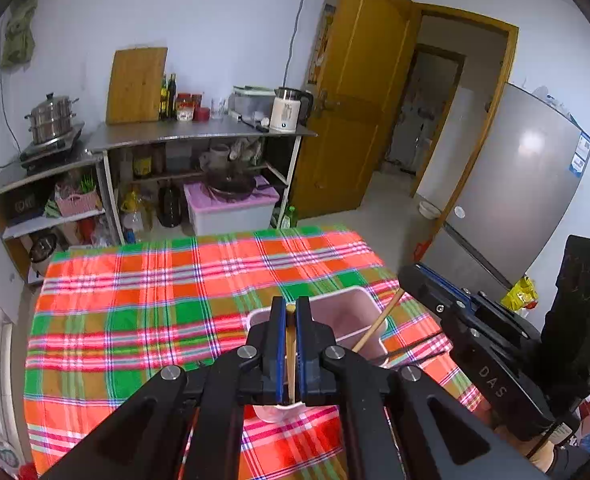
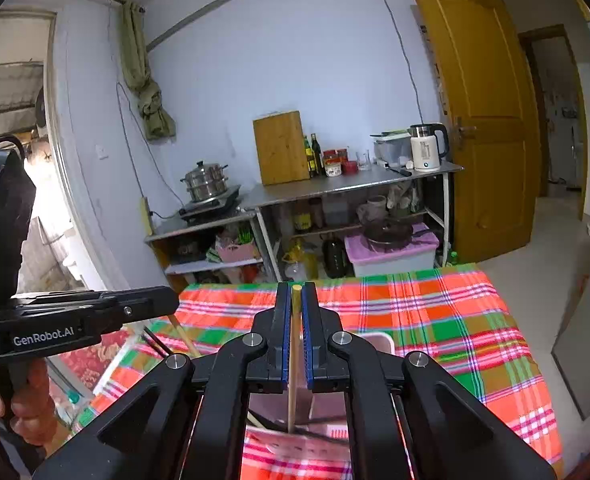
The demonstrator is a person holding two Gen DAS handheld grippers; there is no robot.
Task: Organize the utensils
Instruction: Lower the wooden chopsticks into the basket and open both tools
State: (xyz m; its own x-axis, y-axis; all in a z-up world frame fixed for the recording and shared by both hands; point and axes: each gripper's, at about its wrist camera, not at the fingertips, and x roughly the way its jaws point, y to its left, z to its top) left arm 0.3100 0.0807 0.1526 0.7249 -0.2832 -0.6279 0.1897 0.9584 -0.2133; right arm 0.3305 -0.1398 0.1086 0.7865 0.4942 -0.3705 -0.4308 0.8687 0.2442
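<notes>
My left gripper (image 1: 291, 312) is shut on a light wooden chopstick (image 1: 291, 356) that points down into a pale pink rectangular bin (image 1: 355, 312) on the plaid cloth. In the right wrist view, my right gripper (image 2: 296, 296) is shut on another wooden chopstick (image 2: 293, 392) above the same bin (image 2: 383, 338). The right gripper (image 1: 409, 278) also shows at the right of the left wrist view, its chopstick (image 1: 377, 326) slanting into the bin. The left gripper (image 2: 167, 300) shows at the left of the right wrist view. Dark thin sticks (image 2: 323, 436) lie in the bin.
A red, green and orange plaid tablecloth (image 1: 155, 300) covers the table. Beyond it stand a steel shelf counter (image 1: 199, 132) with a kettle, bottles and a cutting board, a lilac storage box (image 1: 231, 204), a wooden door (image 1: 359, 92) and a fridge (image 1: 515, 184). A hand (image 2: 27, 400) holds the left tool.
</notes>
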